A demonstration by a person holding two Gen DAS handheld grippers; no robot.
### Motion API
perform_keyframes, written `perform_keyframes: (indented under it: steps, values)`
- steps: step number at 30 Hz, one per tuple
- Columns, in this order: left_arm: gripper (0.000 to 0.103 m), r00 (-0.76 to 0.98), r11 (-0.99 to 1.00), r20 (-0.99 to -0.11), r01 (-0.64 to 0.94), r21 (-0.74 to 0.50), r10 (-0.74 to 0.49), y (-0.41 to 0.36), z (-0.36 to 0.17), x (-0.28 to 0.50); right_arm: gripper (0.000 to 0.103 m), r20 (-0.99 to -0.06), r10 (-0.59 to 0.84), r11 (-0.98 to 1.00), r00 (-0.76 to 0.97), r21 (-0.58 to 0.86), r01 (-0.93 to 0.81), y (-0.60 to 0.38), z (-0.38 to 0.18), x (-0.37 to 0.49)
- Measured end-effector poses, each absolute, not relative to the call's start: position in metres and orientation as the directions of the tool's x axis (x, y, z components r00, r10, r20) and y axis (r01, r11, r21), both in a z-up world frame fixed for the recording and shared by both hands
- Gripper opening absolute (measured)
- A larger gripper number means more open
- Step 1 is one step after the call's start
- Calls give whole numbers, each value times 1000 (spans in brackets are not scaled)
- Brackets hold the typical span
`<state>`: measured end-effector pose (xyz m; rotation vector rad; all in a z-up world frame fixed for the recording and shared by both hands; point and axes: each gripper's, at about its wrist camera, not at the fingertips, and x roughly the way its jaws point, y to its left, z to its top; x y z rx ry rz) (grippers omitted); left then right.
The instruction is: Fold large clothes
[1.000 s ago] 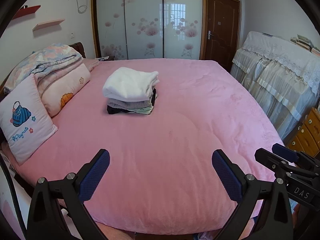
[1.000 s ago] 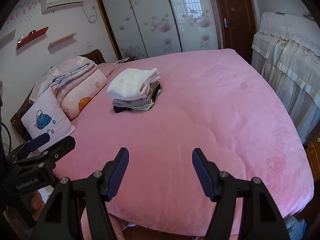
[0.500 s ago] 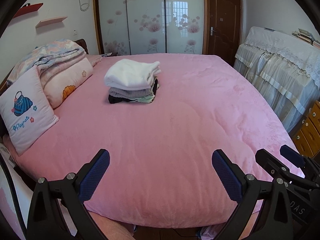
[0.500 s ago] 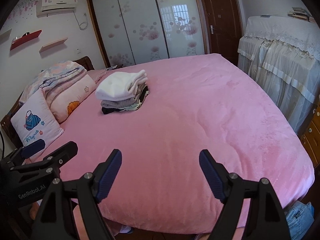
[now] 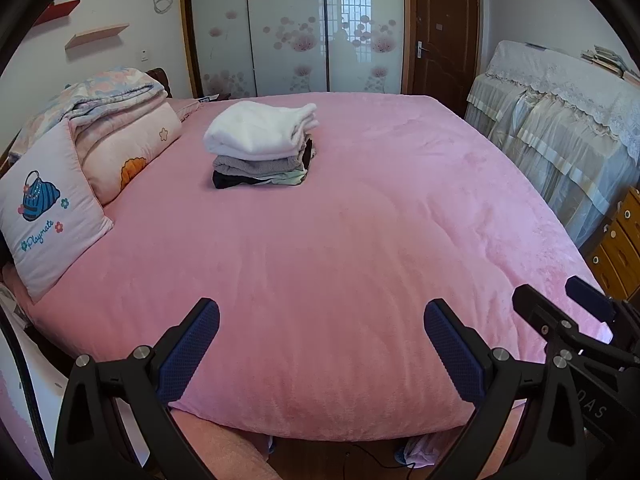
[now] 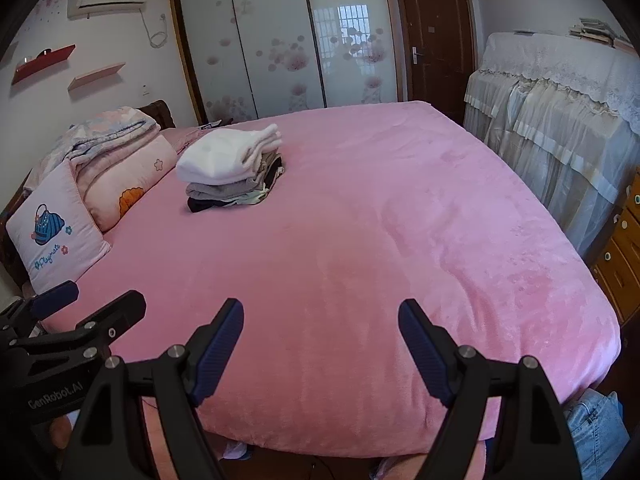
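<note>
A stack of folded clothes (image 5: 262, 146), white on top, grey and black below, sits on the far left part of the pink bed (image 5: 340, 248). It also shows in the right wrist view (image 6: 230, 168). My left gripper (image 5: 320, 344) is open and empty, held off the bed's near edge. My right gripper (image 6: 320, 344) is open and empty, also off the near edge. The right gripper shows at the right of the left wrist view (image 5: 576, 320). The left gripper shows at the left of the right wrist view (image 6: 72, 320).
Pillows (image 5: 52, 212) and a folded quilt (image 5: 108, 96) lie along the bed's left side. Lace-covered furniture (image 5: 560, 120) and a wooden drawer unit (image 5: 620, 240) stand to the right. Blue denim (image 6: 592, 428) lies on the floor at the bed's near right corner.
Both grippers have pulled back and lifted slightly away from the bed, so more of its near edge and the floor shows. Both stay open.
</note>
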<state>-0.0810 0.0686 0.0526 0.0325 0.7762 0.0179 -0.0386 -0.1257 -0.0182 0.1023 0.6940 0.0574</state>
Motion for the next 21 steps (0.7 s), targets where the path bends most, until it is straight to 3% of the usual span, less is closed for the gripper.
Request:
perform_keyframes:
  steps: [21]
  values:
    - [102,694,999,-719,-19,33,37,74,46,-85,80,-612,85,996,786,80,-45,-114,-11,-47]
